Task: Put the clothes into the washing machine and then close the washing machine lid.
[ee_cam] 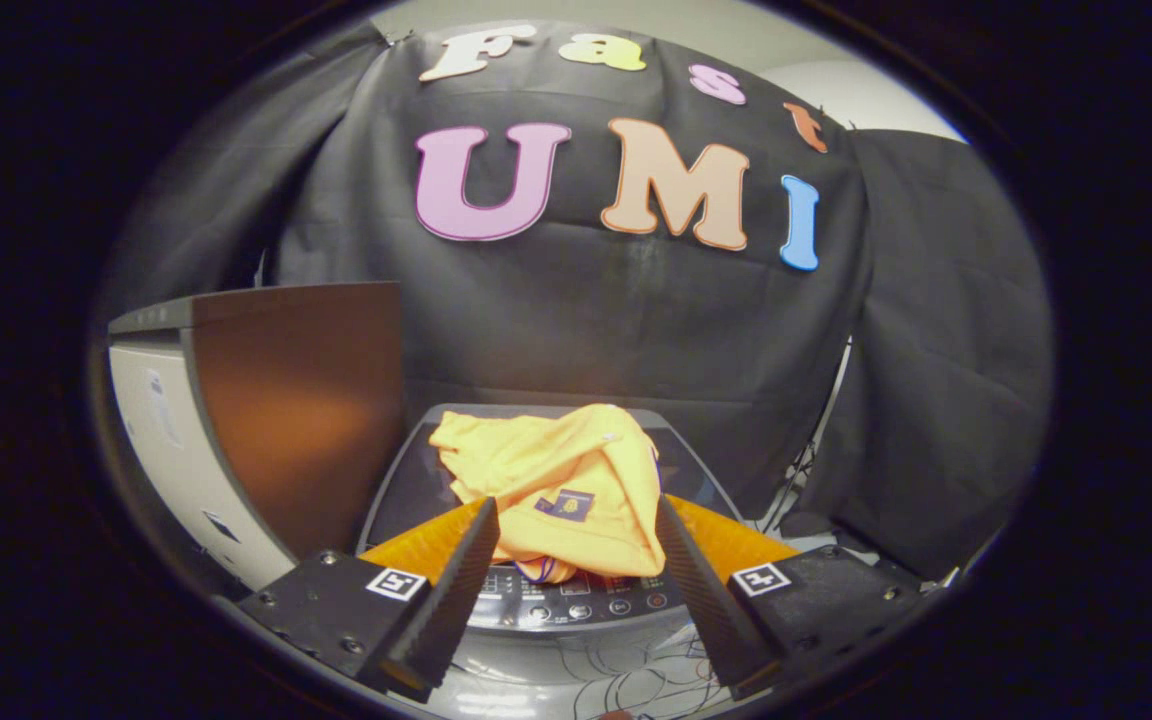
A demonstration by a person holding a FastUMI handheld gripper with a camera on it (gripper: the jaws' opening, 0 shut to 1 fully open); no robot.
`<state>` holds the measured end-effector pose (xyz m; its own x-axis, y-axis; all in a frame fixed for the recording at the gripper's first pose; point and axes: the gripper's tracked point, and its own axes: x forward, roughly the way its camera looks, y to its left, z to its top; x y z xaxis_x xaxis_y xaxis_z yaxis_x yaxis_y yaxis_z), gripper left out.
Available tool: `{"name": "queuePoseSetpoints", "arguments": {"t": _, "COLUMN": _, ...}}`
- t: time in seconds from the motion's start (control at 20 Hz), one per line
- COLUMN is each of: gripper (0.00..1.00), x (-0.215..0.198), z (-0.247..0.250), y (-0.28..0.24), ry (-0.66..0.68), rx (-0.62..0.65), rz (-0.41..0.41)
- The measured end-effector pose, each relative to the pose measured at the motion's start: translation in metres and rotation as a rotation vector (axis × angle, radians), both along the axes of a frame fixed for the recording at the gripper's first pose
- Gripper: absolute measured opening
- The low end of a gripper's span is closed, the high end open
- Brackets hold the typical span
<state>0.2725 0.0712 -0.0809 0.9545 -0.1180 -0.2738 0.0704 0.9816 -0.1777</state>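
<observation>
Brown, tinted and glossy, an upright panel [306, 400] stands at the far left on a white housing [161, 430]; whether it is the raised lid I cannot tell. Right of it lies the dark top of the washing machine [411, 495], its control panel [576, 603] nearest the gripper [573, 512]. The left finger sits just off the near-left edge of the yellow garment [556, 470], which is heaped on that dark top rather than down in a drum. The right finger flanks its near-right edge, so the fingers are spread wide with the cloth between them, and no squeeze shows. To my eye this is a grasp being set up. It would go best by closing low over a thick fold, not a loose edge, so the whole heap lifts together. The garment's long axis seems to run from far left to near right, its bunched peak pointing far and a dark patch facing near.
</observation>
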Motion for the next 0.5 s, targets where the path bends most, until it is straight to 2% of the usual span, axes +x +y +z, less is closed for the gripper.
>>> {"name": "queuePoseSetpoints", "arguments": {"t": 0.25, "gripper": 0.96, "x": -0.026, "z": 0.021, "y": 0.005, "ry": -0.020, "rx": -0.006, "rz": 0.027}}
{"name": "queuePoseSetpoints", "arguments": {"t": 0.5, "gripper": 0.96, "x": -0.049, "z": 0.033, "y": -0.001, "ry": -0.031, "rx": 0.022, "rz": 0.022}}
